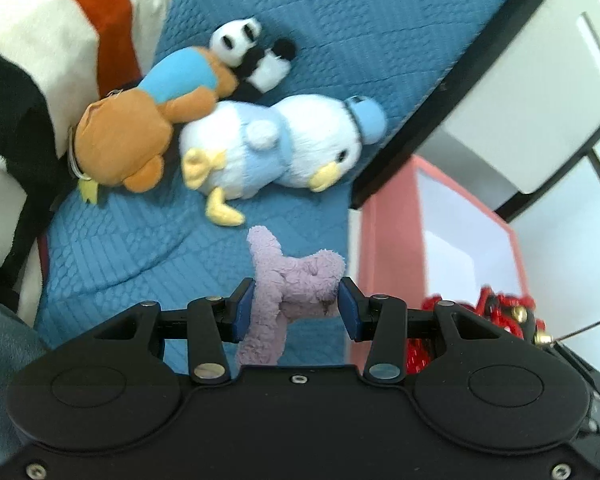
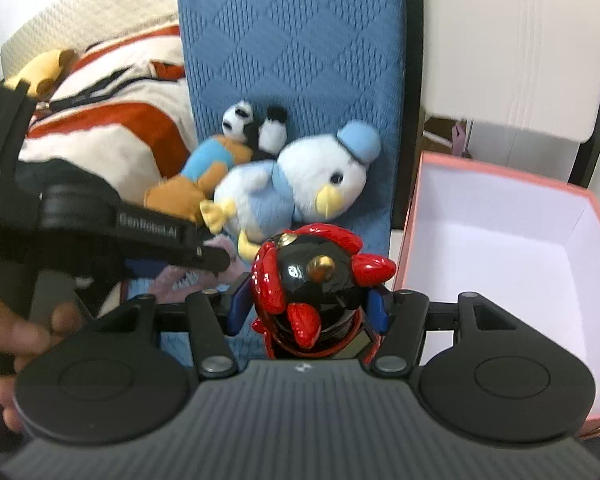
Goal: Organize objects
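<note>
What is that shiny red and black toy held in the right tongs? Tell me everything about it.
The rooster figurine looks like glossy hard plastic or ceramic: a round black head, red comb and feather pieces, a small gold beak. It stands upright, clamped at its sides by the right tongs, above the blue quilt's edge, beside the open pink box. Its base is hidden.

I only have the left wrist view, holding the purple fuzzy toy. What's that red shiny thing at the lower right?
Observer: A red-and-black glossy figurine, gripped between the right gripper fingers.
Operator: Is the pink box beside me open?
Observer: Yes. The pink box has no lid on it, and its white inside holds nothing that shows.
Operator: Anything behind the striped cushion?
Observer: A yellow plush peeks out at its top edge, left of the blue quilted cover.
</note>
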{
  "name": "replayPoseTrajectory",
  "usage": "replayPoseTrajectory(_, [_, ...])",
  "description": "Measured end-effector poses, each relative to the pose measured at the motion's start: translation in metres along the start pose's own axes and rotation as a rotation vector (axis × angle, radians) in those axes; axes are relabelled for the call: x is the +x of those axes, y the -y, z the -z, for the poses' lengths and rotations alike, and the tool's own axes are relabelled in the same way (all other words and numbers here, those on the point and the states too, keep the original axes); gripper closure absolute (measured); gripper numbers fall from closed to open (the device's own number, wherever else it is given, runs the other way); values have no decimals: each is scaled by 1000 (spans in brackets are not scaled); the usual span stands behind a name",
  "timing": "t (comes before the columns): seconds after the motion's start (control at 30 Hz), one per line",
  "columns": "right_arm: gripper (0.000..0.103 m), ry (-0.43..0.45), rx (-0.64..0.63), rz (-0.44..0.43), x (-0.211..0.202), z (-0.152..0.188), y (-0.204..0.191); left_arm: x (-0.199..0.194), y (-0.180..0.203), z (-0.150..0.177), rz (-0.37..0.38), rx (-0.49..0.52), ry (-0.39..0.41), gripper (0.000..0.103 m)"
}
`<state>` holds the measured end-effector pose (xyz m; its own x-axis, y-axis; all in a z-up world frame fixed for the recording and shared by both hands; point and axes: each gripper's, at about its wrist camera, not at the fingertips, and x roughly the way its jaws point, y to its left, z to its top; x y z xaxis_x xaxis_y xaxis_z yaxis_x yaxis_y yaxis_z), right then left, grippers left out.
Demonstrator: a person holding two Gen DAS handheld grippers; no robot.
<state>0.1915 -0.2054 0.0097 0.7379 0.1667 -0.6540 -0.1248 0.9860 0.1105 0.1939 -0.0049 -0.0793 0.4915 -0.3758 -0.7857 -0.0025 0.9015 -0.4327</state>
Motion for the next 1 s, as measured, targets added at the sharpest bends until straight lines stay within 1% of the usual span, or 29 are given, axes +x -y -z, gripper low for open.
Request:
replayPoseTrajectory(0.17, [43,29,8,-8,-22,-22,8,-21,26,-6,20,12,10,61])
replayPoseTrajectory(0.23, [43,28,8,-20,-29,-30,12,-30,37,-7,40,21,22,61])
replayPoseTrajectory(0.43, [43,29,47,-27,-52,-52,35,-45,72,-18,79,43,48,61])
replayPoseTrajectory(0.57, [43,43,91,-32,-66,-62,54,-53,95,-30,96,68,87,61])
replayPoseTrajectory(0.6, [43,50,92,-25,-68,-64,58,-55,99,-32,100,71,92,62])
replayPoseTrajectory(0.67, [43,64,94,-15,-73,-66,67,-55,111,-38,108,84,96,68])
replayPoseTrajectory(0.73, [43,73,101,-9,-76,-67,76,-54,122,-40,118,96,100,68])
replayPoseTrajectory(0.77, [43,78,104,-4,-78,-67,81,-52,129,-41,123,108,105,70])
replayPoseTrajectory(0.8, [43,82,105,-1,-79,-67,85,-51,134,-40,125,117,107,76])
replayPoseTrajectory(0.87, [43,85,114,5,-79,-65,98,-42,145,-39,127,126,90,82])
replayPoseTrajectory(1.0, [43,81,149,14,-79,-60,125,-24,160,-34,122,135,61,82])
